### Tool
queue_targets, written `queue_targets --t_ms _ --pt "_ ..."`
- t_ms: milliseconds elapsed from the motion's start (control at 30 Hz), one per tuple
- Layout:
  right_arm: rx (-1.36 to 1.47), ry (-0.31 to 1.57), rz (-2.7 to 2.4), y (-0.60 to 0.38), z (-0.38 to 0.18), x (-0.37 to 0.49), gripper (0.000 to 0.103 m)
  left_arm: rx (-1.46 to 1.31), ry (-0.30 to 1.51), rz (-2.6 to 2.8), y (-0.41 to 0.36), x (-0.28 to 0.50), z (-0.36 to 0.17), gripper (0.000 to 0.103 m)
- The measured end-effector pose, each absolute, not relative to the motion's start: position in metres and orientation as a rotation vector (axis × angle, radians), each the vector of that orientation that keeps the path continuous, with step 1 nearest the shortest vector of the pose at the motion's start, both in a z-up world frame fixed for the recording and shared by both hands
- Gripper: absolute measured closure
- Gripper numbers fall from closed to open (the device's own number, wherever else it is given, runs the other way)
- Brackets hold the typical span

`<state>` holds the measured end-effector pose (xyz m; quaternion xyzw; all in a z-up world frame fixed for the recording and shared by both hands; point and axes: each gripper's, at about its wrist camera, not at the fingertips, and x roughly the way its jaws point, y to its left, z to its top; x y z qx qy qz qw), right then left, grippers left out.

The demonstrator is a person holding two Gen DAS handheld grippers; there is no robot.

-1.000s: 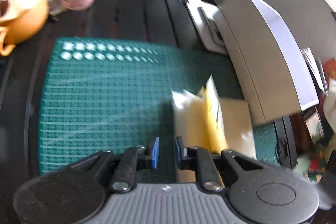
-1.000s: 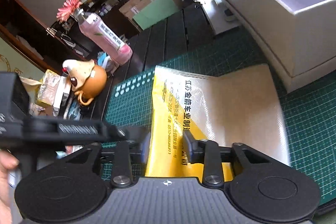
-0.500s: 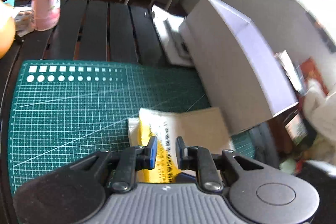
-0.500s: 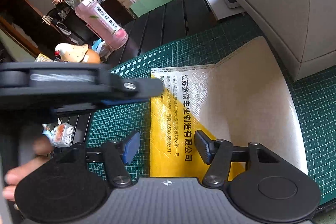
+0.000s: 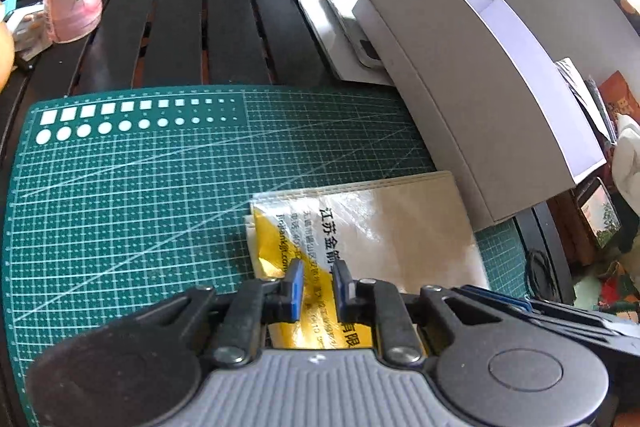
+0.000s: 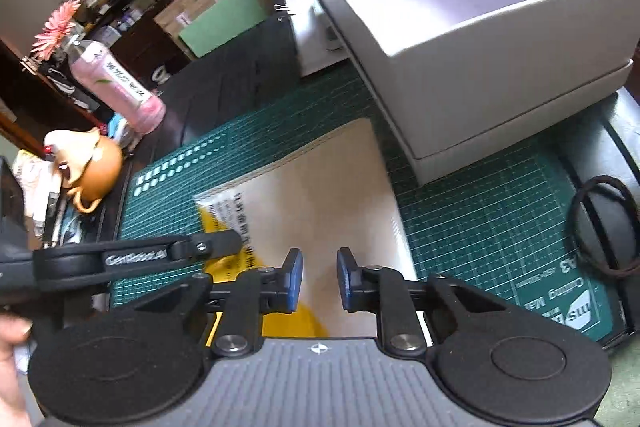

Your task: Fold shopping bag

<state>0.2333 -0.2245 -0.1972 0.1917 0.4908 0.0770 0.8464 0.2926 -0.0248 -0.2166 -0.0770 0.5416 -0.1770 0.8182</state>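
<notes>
The folded shopping bag point(image 5: 392, 227) lies flat on the green cutting mat point(image 5: 140, 195), beige with a yellow printed panel on its left side. My left gripper point(image 5: 319, 285) hovers over the bag's yellow near-left part, its jaws a narrow gap apart with nothing between them. In the right wrist view the bag point(image 6: 320, 195) fills the middle. My right gripper point(image 6: 319, 279) sits over its near edge, jaws also narrowly apart and empty. The left gripper's body point(image 6: 140, 259) shows at the left of that view, held by a hand point(image 6: 8, 347).
An open white box point(image 6: 460, 67) stands right of the bag, touching the mat point(image 6: 480, 227). A pink bottle point(image 6: 116, 87) and an orange teapot point(image 6: 88, 167) sit at the far left. A black cord loop point(image 6: 600, 227) lies at the right edge.
The bag's raised flap has dropped and the bag now lies flat. My right gripper let go, opened wide, then narrowed. My left gripper moved right, over the bag.
</notes>
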Motion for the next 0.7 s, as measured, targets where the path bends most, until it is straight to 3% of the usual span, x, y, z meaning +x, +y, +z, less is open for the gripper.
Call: queue_targets --t_ms 567,633,700 --pt "0.242 1.049 0.156 -0.205 -0.204 0.24 0.089 -0.097 1.141 -0.401 -0.042 0.286 -0.221 0.088" --pt "0.26 1.039 0.17 -0.211 -0.198 0.238 0.087 -0.099 1.141 -0.403 -0.041 0.286 -0.221 0.088" --pt "0.284 1.016 0.183 -0.219 -0.188 0.234 0.077 -0.106 1.142 -0.405 -0.039 0.286 -0.221 0.088"
